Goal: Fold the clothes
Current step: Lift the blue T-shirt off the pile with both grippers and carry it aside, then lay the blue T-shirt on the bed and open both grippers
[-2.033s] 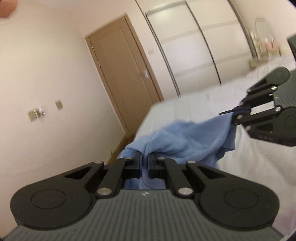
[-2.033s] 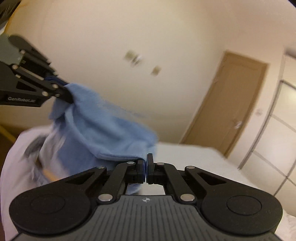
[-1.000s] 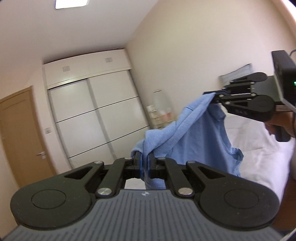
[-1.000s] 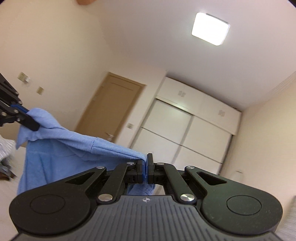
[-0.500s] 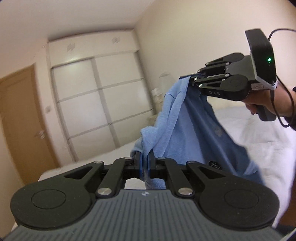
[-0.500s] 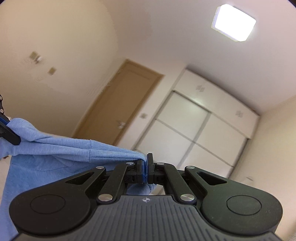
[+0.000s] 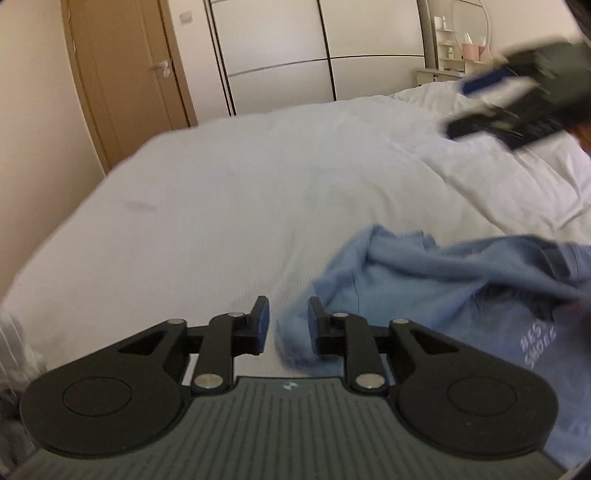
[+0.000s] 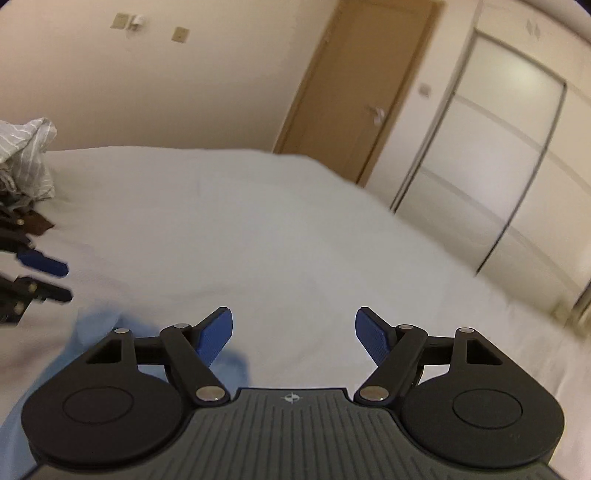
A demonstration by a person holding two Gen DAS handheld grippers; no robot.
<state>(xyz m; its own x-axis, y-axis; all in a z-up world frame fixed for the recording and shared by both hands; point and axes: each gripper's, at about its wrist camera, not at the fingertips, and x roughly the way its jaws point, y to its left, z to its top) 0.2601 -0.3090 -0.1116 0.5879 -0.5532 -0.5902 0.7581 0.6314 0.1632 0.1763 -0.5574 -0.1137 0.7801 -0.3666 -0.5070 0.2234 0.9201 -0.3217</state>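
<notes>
A light blue T-shirt (image 7: 443, 288) lies crumpled on the white bed (image 7: 240, 206), white lettering showing at its right. My left gripper (image 7: 288, 325) is open just above the shirt's left edge, which lies under its right finger; nothing is held. My right gripper (image 7: 465, 107), blurred, hovers open over the bed further right, above the shirt. In the right wrist view my right gripper (image 8: 294, 336) stands wide open and empty over the bed (image 8: 295, 229), the blue shirt (image 8: 92, 328) blurred below its left finger. The left gripper (image 8: 55, 280) shows at the left edge, open.
A heap of striped grey-white clothes (image 8: 26, 155) sits on the bed's far left corner. A brown door (image 7: 125, 81) and sliding wardrobe doors (image 7: 280, 51) stand beyond the bed. A dresser with a round mirror (image 7: 469, 33) is at the back right.
Both grippers held the shirt up in the air by its corners. They have since swung down, opened and let it go, and the shirt now lies on the bed.
</notes>
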